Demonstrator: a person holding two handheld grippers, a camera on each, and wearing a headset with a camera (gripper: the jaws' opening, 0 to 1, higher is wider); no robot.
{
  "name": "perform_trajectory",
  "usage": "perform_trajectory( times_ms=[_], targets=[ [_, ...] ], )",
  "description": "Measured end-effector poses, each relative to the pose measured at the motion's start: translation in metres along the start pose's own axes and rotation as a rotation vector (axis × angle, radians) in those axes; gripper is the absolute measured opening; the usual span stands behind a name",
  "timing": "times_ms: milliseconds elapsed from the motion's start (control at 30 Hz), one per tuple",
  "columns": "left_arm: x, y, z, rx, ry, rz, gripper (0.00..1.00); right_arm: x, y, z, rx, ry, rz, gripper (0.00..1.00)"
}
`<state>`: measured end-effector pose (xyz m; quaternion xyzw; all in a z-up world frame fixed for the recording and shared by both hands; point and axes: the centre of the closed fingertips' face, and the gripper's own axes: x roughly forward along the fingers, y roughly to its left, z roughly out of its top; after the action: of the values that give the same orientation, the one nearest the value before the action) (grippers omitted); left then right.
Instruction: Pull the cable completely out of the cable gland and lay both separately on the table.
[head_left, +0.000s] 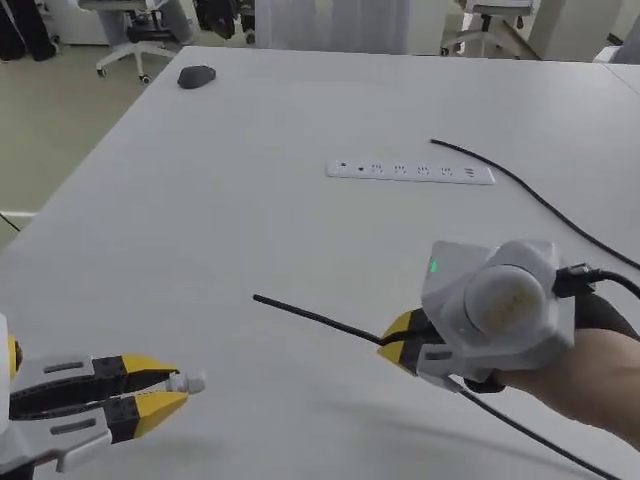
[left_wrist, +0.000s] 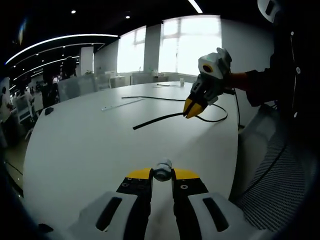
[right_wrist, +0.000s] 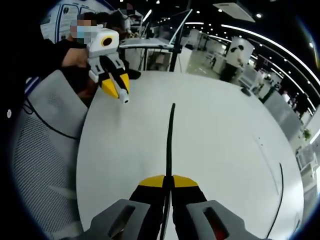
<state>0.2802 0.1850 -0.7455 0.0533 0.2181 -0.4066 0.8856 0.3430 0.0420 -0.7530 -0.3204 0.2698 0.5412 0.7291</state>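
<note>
The small white cable gland (head_left: 191, 382) sits between the tips of my left gripper (head_left: 176, 389) at the lower left, which is shut on it. In the left gripper view the gland (left_wrist: 162, 169) pokes out between the yellow jaws. My right gripper (head_left: 392, 345) is shut on the black cable (head_left: 315, 317), whose bare free end points left over the table, well apart from the gland. In the right gripper view the cable (right_wrist: 170, 131) runs straight out from the jaws, with the left gripper (right_wrist: 123, 97) off to the upper left.
A white power strip (head_left: 410, 172) lies mid-table with a second black cable (head_left: 530, 195) curving past it to the right. A dark mouse (head_left: 196, 76) rests at the far left. The white table (head_left: 200, 220) has its left edge close by. Office chairs stand beyond.
</note>
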Motion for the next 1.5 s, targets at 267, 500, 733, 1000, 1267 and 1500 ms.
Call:
perform_trajectory(
  times_ms=[267, 500, 733, 1000, 1267, 1500],
  targets=[
    [-0.007, 0.002, -0.030, -0.072, -0.016, 0.067, 0.15, 0.036, 0.016, 0.032, 0.049, -0.039, 0.047, 0.00],
    [-0.020, 0.008, -0.054, -0.141, -0.019, 0.119, 0.15, 0.069, 0.032, 0.075, 0.178, -0.149, 0.114, 0.00],
    [-0.028, 0.019, -0.066, -0.170, -0.037, 0.191, 0.15, 0.111, 0.048, 0.092, 0.215, -0.144, 0.137, 0.00],
    [-0.029, 0.021, -0.077, -0.183, -0.047, 0.226, 0.15, 0.137, 0.059, 0.095, 0.213, -0.126, 0.160, 0.00],
    [-0.030, 0.021, -0.080, -0.189, -0.081, 0.243, 0.15, 0.153, 0.057, 0.091, 0.212, -0.111, 0.141, 0.00],
    [-0.028, 0.019, -0.079, -0.248, -0.124, 0.221, 0.16, 0.161, 0.055, 0.094, 0.143, -0.131, 0.124, 0.00]
  ],
)
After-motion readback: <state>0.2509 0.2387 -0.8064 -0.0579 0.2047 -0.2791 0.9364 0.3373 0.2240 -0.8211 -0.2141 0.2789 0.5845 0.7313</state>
